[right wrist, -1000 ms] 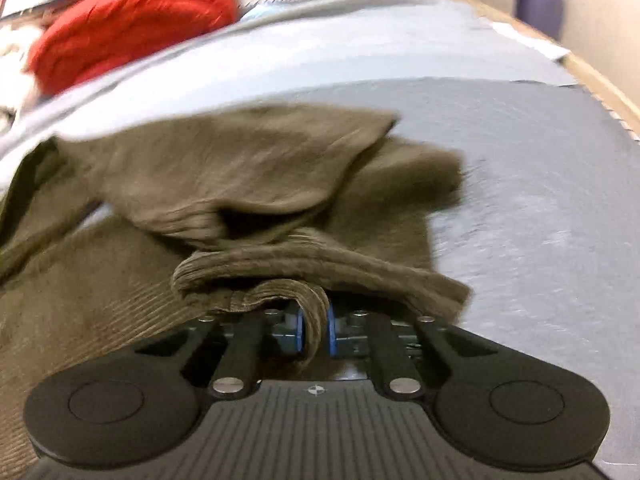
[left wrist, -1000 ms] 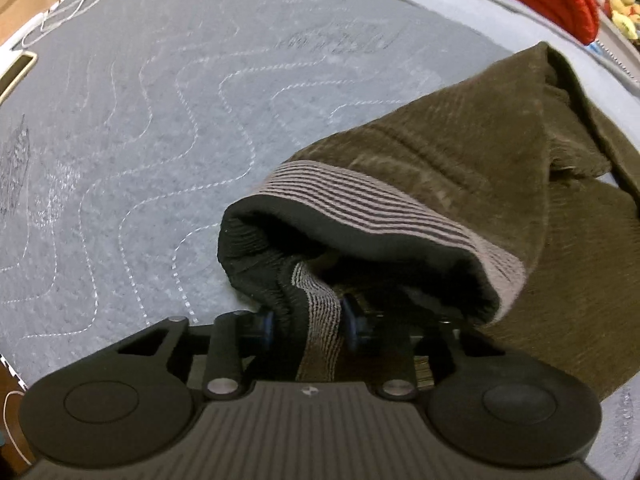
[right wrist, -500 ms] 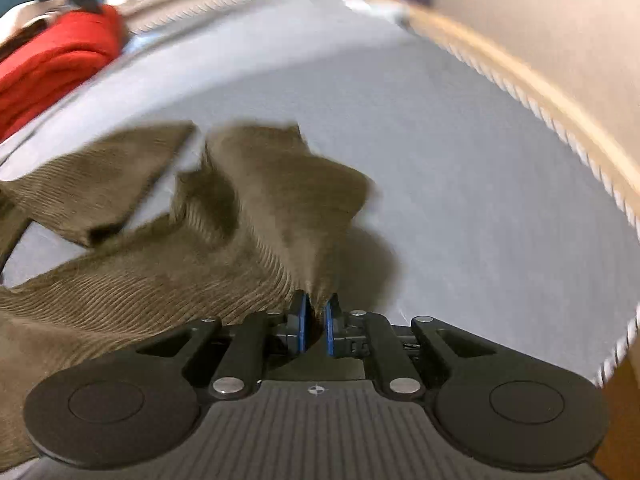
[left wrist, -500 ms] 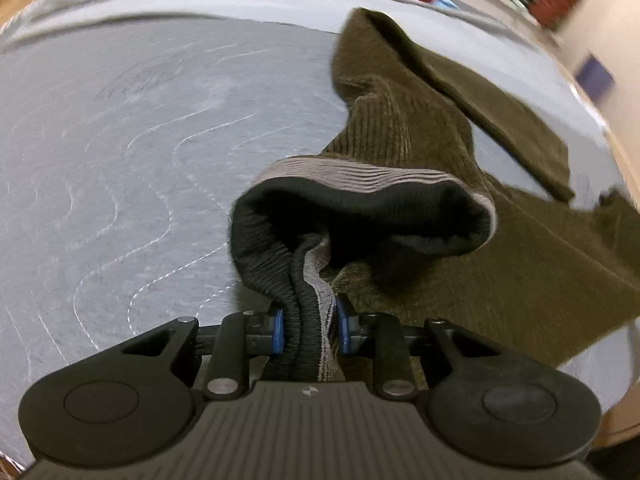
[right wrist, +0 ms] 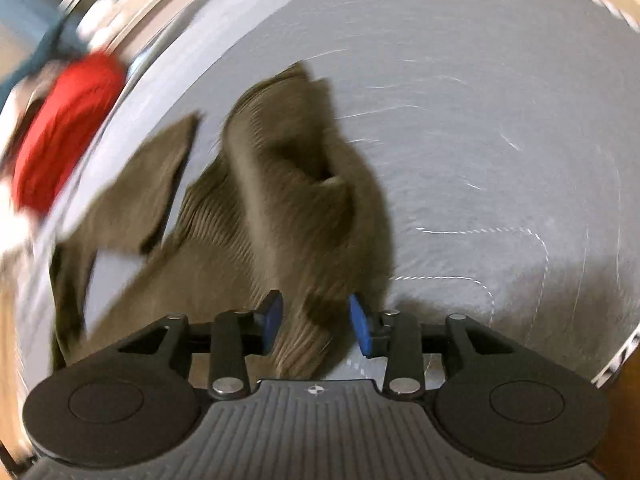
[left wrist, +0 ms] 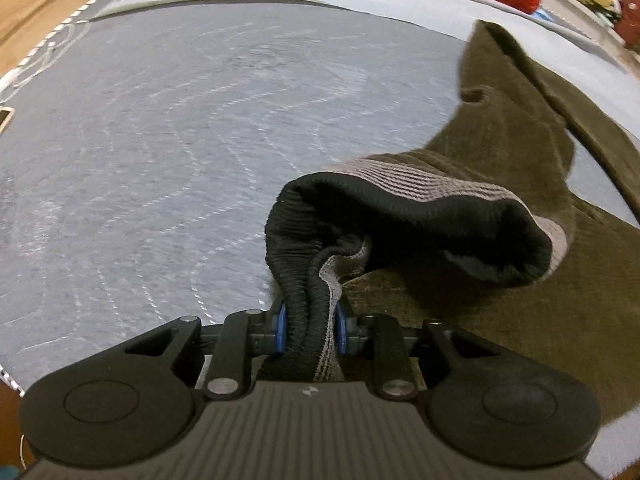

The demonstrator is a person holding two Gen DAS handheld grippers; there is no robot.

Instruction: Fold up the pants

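The grey quilted mat (left wrist: 168, 152) with its wavy white stitching covers the bench, and on it lie the brown corduroy pants (left wrist: 532, 184), their long axis running from the near waist end away toward the far right of the left wrist view, where a leg narrows to the mat's far edge. A red bundle of cloth (right wrist: 60, 136) sits beyond the mat (blurred in the right wrist view). The left gripper (left wrist: 310, 328) reaches forward low over the mat, its jaws pinching the black-and-grey striped waistband (left wrist: 400, 208), which is lifted and hangs open. The right gripper (right wrist: 316, 324) points along a crumpled leg, jaws spread apart with corduroy lying loose between them. No writing is legible.
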